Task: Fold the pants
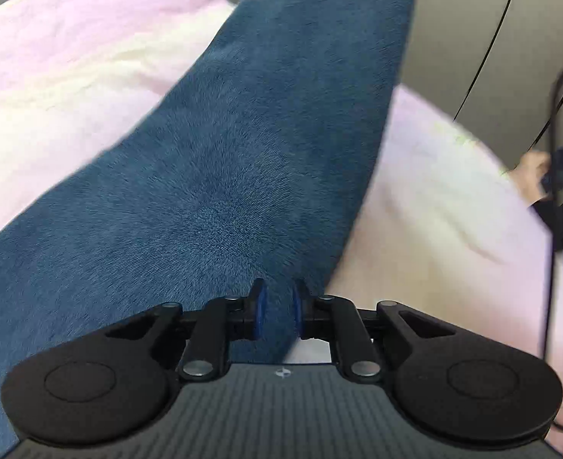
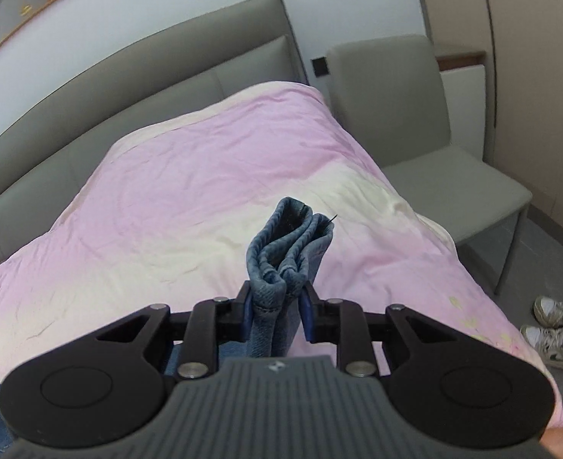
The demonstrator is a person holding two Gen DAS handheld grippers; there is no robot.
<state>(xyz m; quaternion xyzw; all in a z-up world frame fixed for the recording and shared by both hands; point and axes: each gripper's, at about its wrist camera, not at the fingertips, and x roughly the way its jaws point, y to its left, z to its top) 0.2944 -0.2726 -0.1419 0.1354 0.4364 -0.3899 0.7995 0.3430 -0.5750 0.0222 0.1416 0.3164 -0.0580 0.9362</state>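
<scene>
My left gripper (image 1: 278,311) pinches the blue pants (image 1: 220,160), which stretch up and away over the pink bedspread (image 1: 71,76), while my right gripper (image 2: 277,315) clamps their bunched hems (image 2: 287,244) above the bed, the grey headboard (image 2: 147,76) and a chair (image 2: 415,122) beyond.
</scene>
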